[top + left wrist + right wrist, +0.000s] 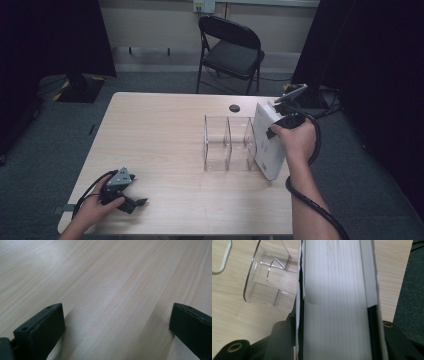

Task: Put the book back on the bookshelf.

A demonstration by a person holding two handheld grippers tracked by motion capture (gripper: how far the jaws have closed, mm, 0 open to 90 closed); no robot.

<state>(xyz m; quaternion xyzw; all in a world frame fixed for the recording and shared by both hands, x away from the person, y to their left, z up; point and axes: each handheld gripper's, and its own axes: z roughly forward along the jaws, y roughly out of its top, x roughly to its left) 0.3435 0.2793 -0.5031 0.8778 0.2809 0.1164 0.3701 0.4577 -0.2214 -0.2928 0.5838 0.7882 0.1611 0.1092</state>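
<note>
Wooden counter (165,145) carries a clear rack (229,144) near its right edge. Right gripper (280,117) clamps its fingers on a white book (267,145), tilted against the rack's right side. Left gripper (131,201) rests at the front left, fingers wide apart, holding nothing.

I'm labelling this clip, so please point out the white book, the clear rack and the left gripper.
Book (267,142): high view, on its white cover.
Rack (218,150): high view, on its clear left compartment wall.
Left gripper (117,325): left gripper view, midway between its open jaws.
</note>
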